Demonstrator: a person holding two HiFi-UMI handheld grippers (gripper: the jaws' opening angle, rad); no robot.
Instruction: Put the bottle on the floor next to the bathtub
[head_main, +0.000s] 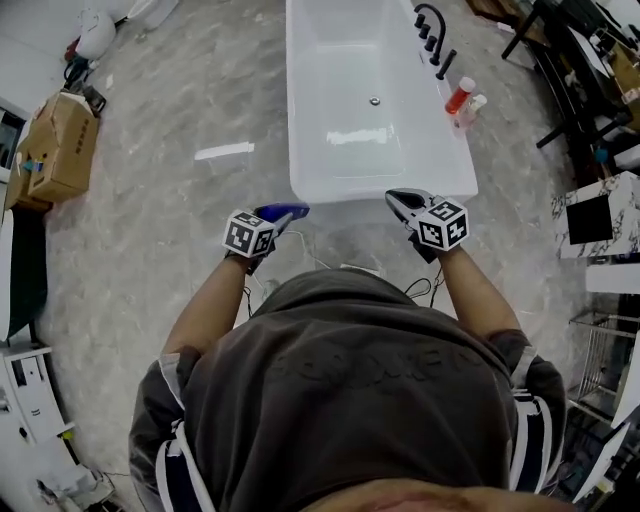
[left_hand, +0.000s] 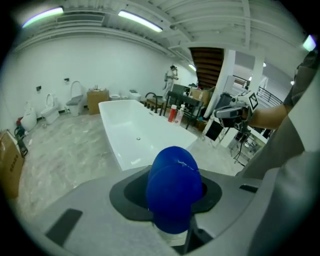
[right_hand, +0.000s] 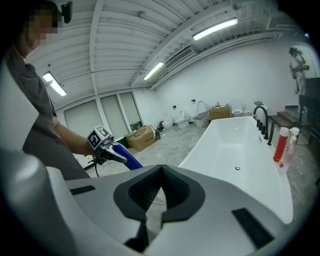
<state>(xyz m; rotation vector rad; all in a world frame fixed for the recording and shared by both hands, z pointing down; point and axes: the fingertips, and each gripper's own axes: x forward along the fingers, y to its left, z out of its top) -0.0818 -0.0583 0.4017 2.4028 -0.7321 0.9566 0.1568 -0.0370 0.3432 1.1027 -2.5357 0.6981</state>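
A blue bottle is clamped in my left gripper, held just off the near left corner of the white bathtub. In the left gripper view the bottle's rounded blue end fills the space between the jaws. My right gripper hovers over the tub's near right corner, its jaws shut with nothing in them. The right gripper view also catches the blue bottle out to the left in the other gripper.
A red bottle and a clear bottle stand on the tub's right rim beside black faucets. A cardboard box sits on the marble floor at far left. Black furniture and shelves crowd the right side.
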